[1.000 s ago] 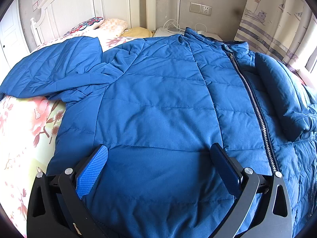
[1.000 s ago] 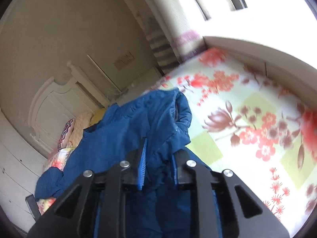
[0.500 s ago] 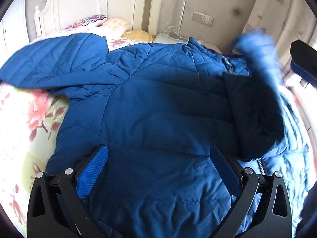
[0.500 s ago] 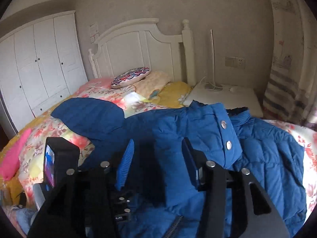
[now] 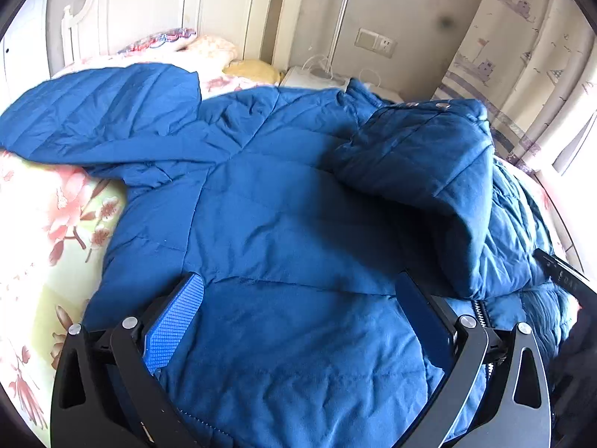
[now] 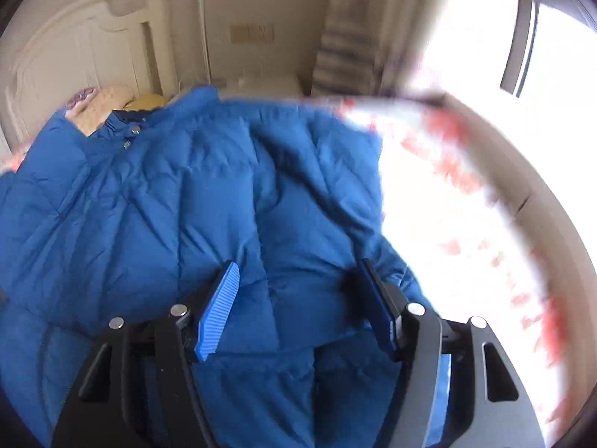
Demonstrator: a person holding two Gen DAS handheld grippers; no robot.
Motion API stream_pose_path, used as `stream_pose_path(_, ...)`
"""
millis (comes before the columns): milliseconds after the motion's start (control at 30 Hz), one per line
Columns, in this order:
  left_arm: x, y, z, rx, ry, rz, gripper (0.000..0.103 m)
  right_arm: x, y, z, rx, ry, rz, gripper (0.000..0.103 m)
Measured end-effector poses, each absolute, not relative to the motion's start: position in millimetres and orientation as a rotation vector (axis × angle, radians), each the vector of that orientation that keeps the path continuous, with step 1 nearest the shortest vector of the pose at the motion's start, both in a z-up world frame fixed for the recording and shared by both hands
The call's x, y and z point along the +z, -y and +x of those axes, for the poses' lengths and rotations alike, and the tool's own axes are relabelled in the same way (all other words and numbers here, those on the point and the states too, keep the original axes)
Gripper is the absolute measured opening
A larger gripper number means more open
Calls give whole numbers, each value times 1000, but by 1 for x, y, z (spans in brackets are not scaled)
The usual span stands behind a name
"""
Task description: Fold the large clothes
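Left black two-finger gripper (image 5: 298, 298): matte black triangular-cutout arms, silver round screws at the pivots, blue cross-hatched rubber pads (image 5: 173, 326). Right black two-finger gripper (image 6: 298, 295): same black frame and silver screws, blue ribbed pads (image 6: 219, 311) mounted inboard of the screws.

Blue down jacket (image 5: 283, 231): right sleeve (image 5: 421, 171), a second ago lying out along the right side, half a second ago carried aloft in the right gripper (image 6: 298, 295), now folded across the chest, released, the right gripper's jaws spread apart above it.
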State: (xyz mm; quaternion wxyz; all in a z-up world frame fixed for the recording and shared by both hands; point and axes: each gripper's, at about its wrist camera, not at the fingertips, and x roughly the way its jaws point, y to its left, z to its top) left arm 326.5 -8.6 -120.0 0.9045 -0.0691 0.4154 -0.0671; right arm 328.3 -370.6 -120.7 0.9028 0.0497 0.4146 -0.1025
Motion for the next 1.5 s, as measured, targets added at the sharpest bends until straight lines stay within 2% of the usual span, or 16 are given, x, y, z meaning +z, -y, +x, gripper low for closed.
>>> stream_pose_path(167, -96, 30, 322, -334, -850, -160, 98, -118, 359, 329, -219, -852, 32, 68)
stream_pose_path(300, -102, 30, 356, -539, -971, -492, 98, -113, 362, 325, -208, -845, 54, 68)
stream_pose_path(467, -138, 18, 402, -603, -1007, -950, 96, -119, 361, 331, -210, -845, 47, 68)
stream_pose_path(533, -145, 16, 415, -584, -1000, -1039, 83, -121, 360, 330, -215, -845, 37, 68)
stream_pose_path(567, -150, 15, 420, -582, -1010, -1067, 67, -121, 359, 330, -218, -846, 32, 68)
stream_pose_path(633, -157, 14, 426, -583, -1020, -1123, 53, -122, 359, 330, -220, -847, 29, 68)
stream_pose_path(700, -148, 13, 422, -548, -985, -1062, 30, -122, 359, 330, -218, -847, 32, 68)
stream_pose_path(833, -84, 13, 385, -440, -775, -720, 22, -122, 359, 330, -218, -847, 32, 69)
stream_pose_path(967, -19, 36, 329, -318, -494, -288, 23, -122, 359, 330, -218, -846, 31, 69)
stream_pose_path(1033, -13, 43, 312, -241, -442, -161, 23, -122, 359, 330, -218, -845, 32, 69)
stream_pose_path(1067, -16, 43, 312, -195, -450, -115, 27, -122, 359, 330, -218, -845, 31, 70)
stream_pose_path(1133, -28, 46, 318, -95, -518, -33, 43, -121, 358, 330, -218, -844, 31, 70)
stream_pose_path(1167, -39, 43, 325, -36, -576, -11, 74, -121, 358, 330, -217, -844, 30, 70)
stream_pose_path(1200, -49, 37, 331, 15, -619, -7, 99, -121, 358, 330, -217, -844, 30, 70)
stream_pose_path(1333, -60, 11, 338, 111, -667, -45, 98, -121, 358, 330, -218, -845, 29, 70)
stream_pose_path(1500, -20, -1, 315, 188, -459, -53, 98, -121, 358, 331, -219, -845, 27, 71)
